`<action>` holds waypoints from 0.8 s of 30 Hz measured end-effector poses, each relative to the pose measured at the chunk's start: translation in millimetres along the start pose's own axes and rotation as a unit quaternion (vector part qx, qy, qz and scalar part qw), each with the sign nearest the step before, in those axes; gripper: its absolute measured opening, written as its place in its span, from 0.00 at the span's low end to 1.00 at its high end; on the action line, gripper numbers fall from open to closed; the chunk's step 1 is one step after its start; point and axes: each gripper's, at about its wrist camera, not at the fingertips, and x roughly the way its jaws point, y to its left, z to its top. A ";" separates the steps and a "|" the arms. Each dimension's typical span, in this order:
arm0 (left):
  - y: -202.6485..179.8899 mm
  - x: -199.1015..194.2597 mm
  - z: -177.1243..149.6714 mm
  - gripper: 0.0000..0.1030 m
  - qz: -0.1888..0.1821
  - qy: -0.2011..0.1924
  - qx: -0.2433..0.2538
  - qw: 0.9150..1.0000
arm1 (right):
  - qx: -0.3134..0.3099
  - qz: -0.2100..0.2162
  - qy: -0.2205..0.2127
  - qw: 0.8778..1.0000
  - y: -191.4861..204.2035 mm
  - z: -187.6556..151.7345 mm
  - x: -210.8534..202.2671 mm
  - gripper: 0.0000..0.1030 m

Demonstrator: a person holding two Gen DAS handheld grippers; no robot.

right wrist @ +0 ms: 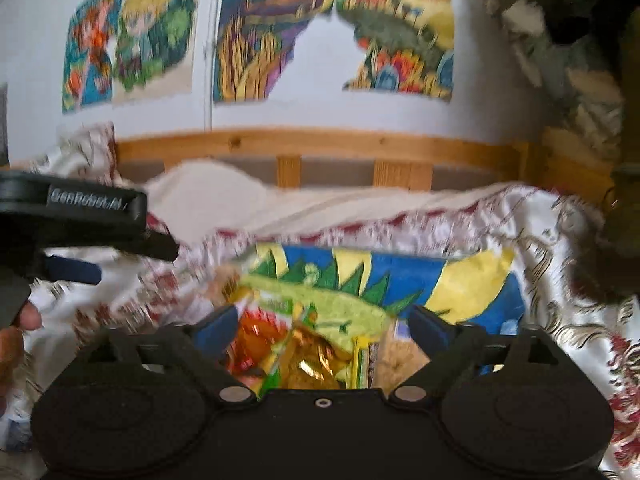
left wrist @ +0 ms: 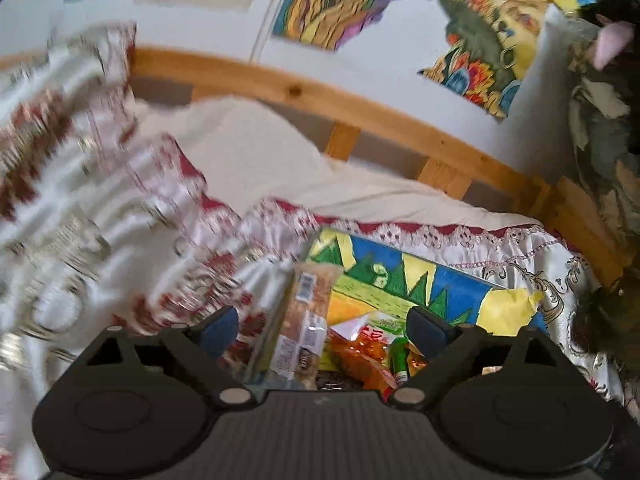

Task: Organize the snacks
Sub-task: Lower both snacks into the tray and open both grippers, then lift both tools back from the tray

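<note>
Left gripper (left wrist: pixel 322 332): jaws spread wide, nothing pinched. Blue pads sit well apart on either side of the snack pile. Seen from the left wrist, a long clear-wrapped cereal bar (left wrist: pixel 306 324) runs lengthwise up the gap between the fingers, closer to the left pad but not touching it. An orange snack packet (left wrist: pixel 362 354) lies just right of the bar, near the right pad, with a small green-and-red item beside it (too blurred to identify).

Right gripper (right wrist: pixel 322 330): jaws likewise spread wide, empty. In the right wrist view, a gold foil packet (right wrist: pixel 310 364) lies low in the gap, an orange-red packet to its left near the left pad, and a pale biscuit pack (right wrist: pixel 394 354) near the right pad. No pad presses on any of them.

All the snacks rest in a box with a painted blue, green and yellow wall (right wrist: pixel 416 276), which sits on a white bedspread with red pattern (right wrist: pixel 540 240). The wooden bed rail (right wrist: pixel 320 142) runs behind.

The left gripper also shows at the left edge of the right wrist view, held by a hand (right wrist: pixel 18 328), off to the side of the box.
</note>
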 end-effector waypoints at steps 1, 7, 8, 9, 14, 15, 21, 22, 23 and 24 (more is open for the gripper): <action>-0.2 -9.7 0.6 0.94 0.010 -0.005 0.006 1.000 | 0.003 0.003 -0.010 1.000 -1.1 2.8 -9.0 0.95; -0.2 -75.1 -11.0 0.99 0.053 -0.052 0.032 0.997 | 0.026 0.004 -0.054 0.998 -7.8 15.7 -61.2 0.99; 0.3 -85.1 -13.8 0.99 0.055 -0.058 0.036 0.996 | 0.035 0.004 -0.061 0.998 -9.4 16.7 -71.3 0.99; 0.0 -93.8 -16.6 0.99 0.056 -0.063 0.038 0.996 | 0.042 0.005 -0.067 0.997 -11.3 16.9 -79.4 0.99; -0.9 -133.9 -37.4 0.99 0.053 -0.082 0.056 0.994 | 0.066 0.013 -0.091 0.994 -18.9 13.6 -125.6 0.99; -1.1 -143.0 -43.9 0.99 0.054 -0.087 0.063 0.993 | 0.070 0.015 -0.095 0.993 -20.2 12.4 -135.2 0.99; -2.3 -185.4 -74.9 0.99 0.097 -0.104 0.077 0.987 | 0.080 0.026 -0.093 0.992 -21.5 1.1 -175.4 0.99; -1.8 -191.2 -78.9 0.99 0.102 -0.104 0.077 0.986 | 0.079 0.027 -0.090 0.992 -20.5 -2.1 -180.6 0.99; -1.4 -197.0 -83.3 0.99 0.106 -0.102 0.078 0.986 | 0.078 0.029 -0.087 0.993 -18.9 -5.5 -185.9 0.99; -0.3 -201.2 -87.1 0.99 0.107 -0.099 0.079 0.986 | 0.076 0.030 -0.084 0.993 -17.7 -9.0 -190.9 0.99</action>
